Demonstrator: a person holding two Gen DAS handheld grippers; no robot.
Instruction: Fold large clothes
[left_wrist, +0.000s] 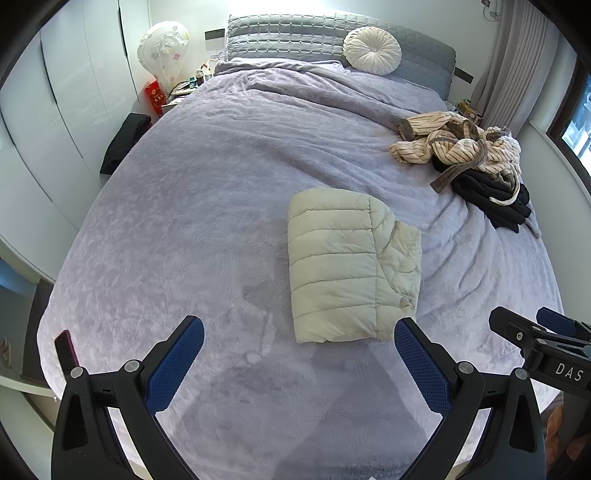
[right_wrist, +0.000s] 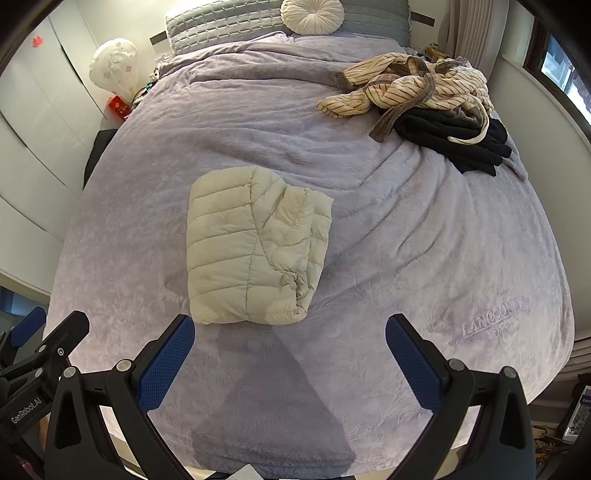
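A cream quilted puffer jacket (left_wrist: 351, 266) (right_wrist: 251, 247) lies folded into a compact rectangle on the lavender bedspread (left_wrist: 192, 221) (right_wrist: 406, 240). My left gripper (left_wrist: 299, 332) hovers open just short of the jacket's near edge, with nothing between its blue pads. My right gripper (right_wrist: 290, 330) is also open and empty, near the jacket's near right corner. Each gripper's black body shows at the edge of the other's view. A heap of unfolded clothes sits at the far right of the bed: a cream striped robe (left_wrist: 454, 142) (right_wrist: 406, 88) over a dark garment (left_wrist: 491, 199) (right_wrist: 454, 142).
A round white cushion (left_wrist: 372, 51) (right_wrist: 312, 14) leans on the grey headboard. A covered fan (left_wrist: 162, 55), a red box (left_wrist: 155, 98) and a cluttered nightstand stand at the far left. White wardrobe doors (left_wrist: 55, 110) line the left. A dark phone (left_wrist: 66, 350) lies on the bed's near left corner.
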